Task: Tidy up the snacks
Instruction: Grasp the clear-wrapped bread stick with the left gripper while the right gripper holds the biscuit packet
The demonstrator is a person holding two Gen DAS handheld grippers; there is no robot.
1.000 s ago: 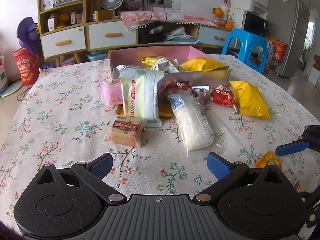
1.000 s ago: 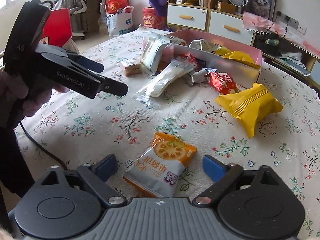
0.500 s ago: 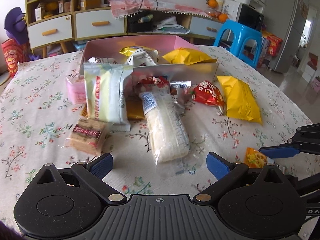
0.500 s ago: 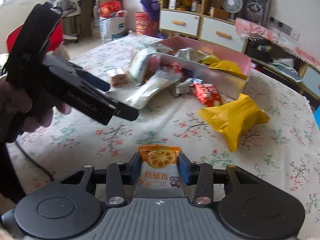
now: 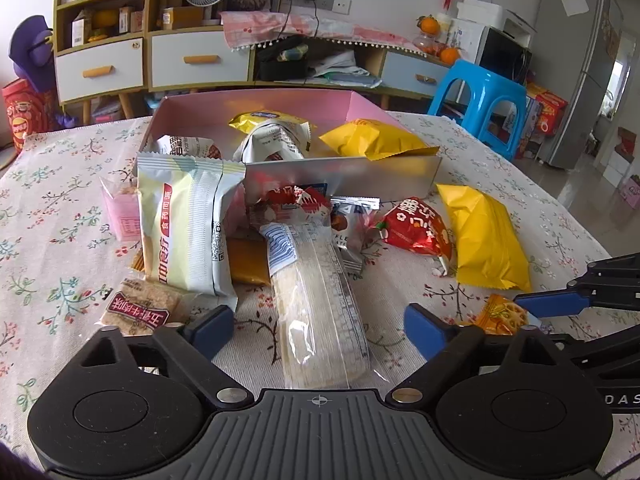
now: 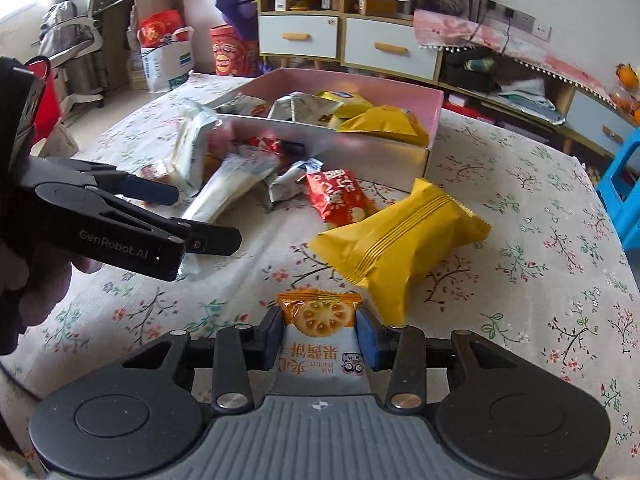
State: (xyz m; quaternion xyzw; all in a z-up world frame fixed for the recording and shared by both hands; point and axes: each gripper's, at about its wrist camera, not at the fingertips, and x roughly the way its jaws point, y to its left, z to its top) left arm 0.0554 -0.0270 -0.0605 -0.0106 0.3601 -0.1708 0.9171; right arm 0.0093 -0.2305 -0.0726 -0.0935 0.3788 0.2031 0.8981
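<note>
My right gripper (image 6: 319,338) is shut on an orange jam biscuit packet (image 6: 318,316) and holds it just above the table; the packet also shows in the left wrist view (image 5: 500,314). My left gripper (image 5: 318,326) is open, its fingers on either side of the near end of a long clear cracker packet (image 5: 320,300). A pink box (image 5: 256,108) behind holds several snacks. Loose on the cloth lie a pale green packet (image 5: 184,224), a red packet (image 5: 416,226), a yellow packet (image 5: 484,236) and a small brown bar (image 5: 140,308).
A floral tablecloth (image 6: 540,240) covers the table. A small pink packet (image 5: 120,212) lies left of the box. A blue stool (image 5: 480,108) stands beyond the table's far right. Cabinets with drawers (image 5: 184,60) line the back wall.
My right gripper closed on the jam biscuit packet and lifted it slightly. My left gripper moved forward until its open fingers straddle the long cracker packet's near end.
</note>
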